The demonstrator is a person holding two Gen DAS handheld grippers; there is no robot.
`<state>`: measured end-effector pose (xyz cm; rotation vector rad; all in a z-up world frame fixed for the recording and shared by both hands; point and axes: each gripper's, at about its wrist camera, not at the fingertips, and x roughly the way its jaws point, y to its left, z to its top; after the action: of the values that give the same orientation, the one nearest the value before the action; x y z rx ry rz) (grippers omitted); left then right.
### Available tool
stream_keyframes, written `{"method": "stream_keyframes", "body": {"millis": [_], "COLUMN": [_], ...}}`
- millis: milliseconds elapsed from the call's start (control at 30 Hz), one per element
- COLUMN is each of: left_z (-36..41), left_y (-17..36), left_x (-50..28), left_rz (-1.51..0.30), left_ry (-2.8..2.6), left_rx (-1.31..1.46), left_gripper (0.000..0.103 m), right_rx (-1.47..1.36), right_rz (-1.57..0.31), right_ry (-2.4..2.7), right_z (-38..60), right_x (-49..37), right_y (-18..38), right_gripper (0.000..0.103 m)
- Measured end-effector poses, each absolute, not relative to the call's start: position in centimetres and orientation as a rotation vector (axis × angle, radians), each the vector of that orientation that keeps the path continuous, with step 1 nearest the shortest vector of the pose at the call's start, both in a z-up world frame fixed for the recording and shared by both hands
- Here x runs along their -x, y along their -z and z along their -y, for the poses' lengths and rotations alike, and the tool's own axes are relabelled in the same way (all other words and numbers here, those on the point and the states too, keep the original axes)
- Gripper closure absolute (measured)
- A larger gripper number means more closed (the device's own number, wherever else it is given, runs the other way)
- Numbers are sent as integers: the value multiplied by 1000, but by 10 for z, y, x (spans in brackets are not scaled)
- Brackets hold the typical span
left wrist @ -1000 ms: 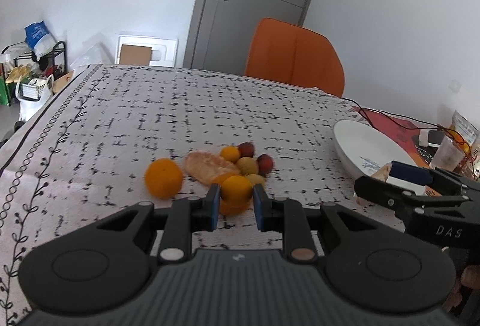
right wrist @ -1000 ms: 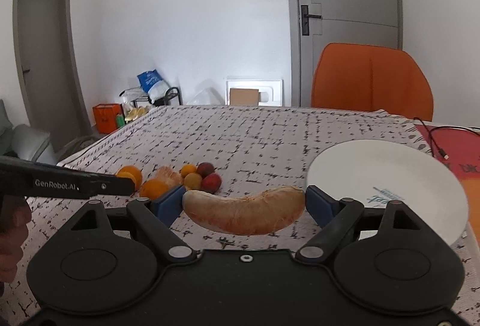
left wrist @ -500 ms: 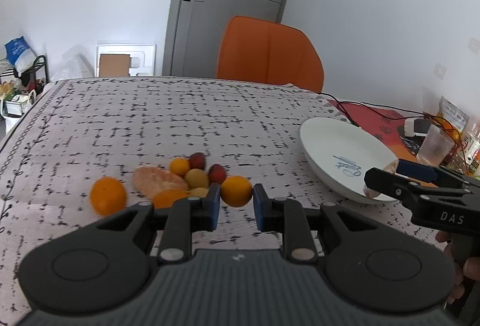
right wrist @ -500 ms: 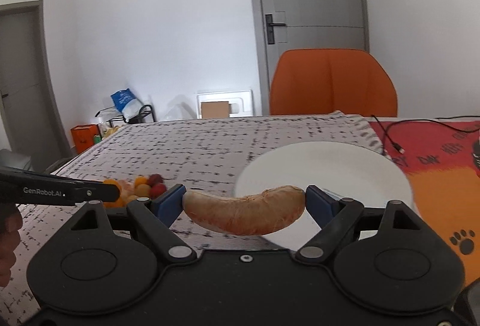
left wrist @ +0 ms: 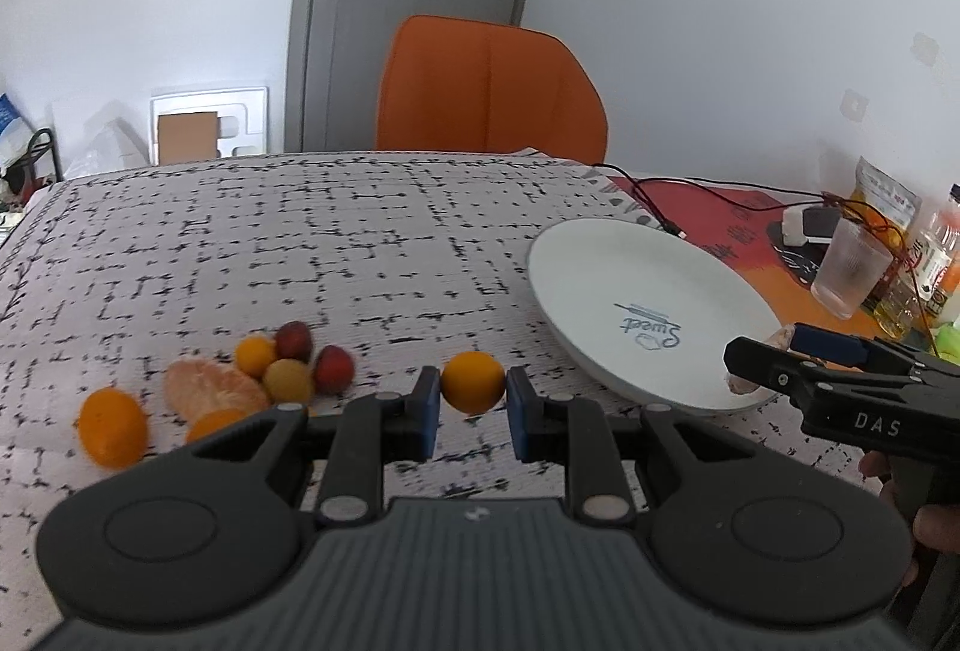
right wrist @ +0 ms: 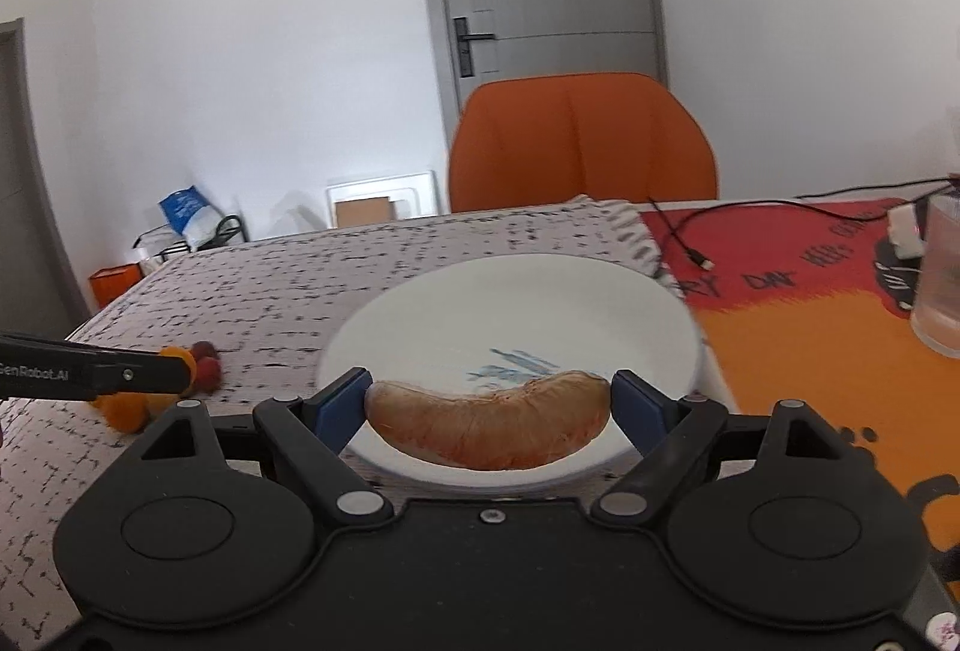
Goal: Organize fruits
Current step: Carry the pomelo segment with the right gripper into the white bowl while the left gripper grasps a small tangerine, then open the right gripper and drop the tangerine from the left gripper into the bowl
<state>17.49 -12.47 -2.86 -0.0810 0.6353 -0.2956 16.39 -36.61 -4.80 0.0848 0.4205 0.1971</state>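
Right wrist view is pretty smeared, so the fruit pile point(right wrist: 201, 369) at far left is just red and orange blobs half hidden behind the left gripper's arm. In the left view the right gripper point(left wrist: 774, 357) mostly blocks its own load, only a pale sliver shows over the plate's near rim. Left gripper point(left wrist: 471, 405) is clamped tight on a small orange point(left wrist: 472, 381), held above the tablecloth point(left wrist: 360, 243) between the pile and the white plate point(left wrist: 600, 279). Right gripper point(right wrist: 489, 405), jaws wide, pinches a peeled pomelo segment point(right wrist: 489, 423) end to end over the plate.
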Motion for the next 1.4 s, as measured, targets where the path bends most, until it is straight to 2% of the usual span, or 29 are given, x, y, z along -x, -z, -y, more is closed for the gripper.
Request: {"method": "stream_keyframes", "body": {"millis": [833,1000,1100,1167,1267,1400], "left_z": [207,210,203,196,184,168], "left_y": [22,21,21,21,21,21], "left_x": [-196,-192,-189,-186,-182,-177], "left_rz": [-629,-631,-634,-626,-613,-606], "left_ry": [426,420,394,381,331,285], "left_rx": [0,11,15,32,49,60], "left_gripper": [81,72,56,40,22,19], "right_rx": [-153,-163,-169,-179,-196,-185], "right_rz": [-389,-398,-402,-400,-391,-399], "right_ry": [-158,-158,-147,-138,-147,-143], "right_z": [409,410,408,407,404,394], "right_x": [-145,-145,-145,-144,-142,-143], "right_y": [52,55,55,55,54,51], "right_gripper": [15,15,11,4,0,0]}}
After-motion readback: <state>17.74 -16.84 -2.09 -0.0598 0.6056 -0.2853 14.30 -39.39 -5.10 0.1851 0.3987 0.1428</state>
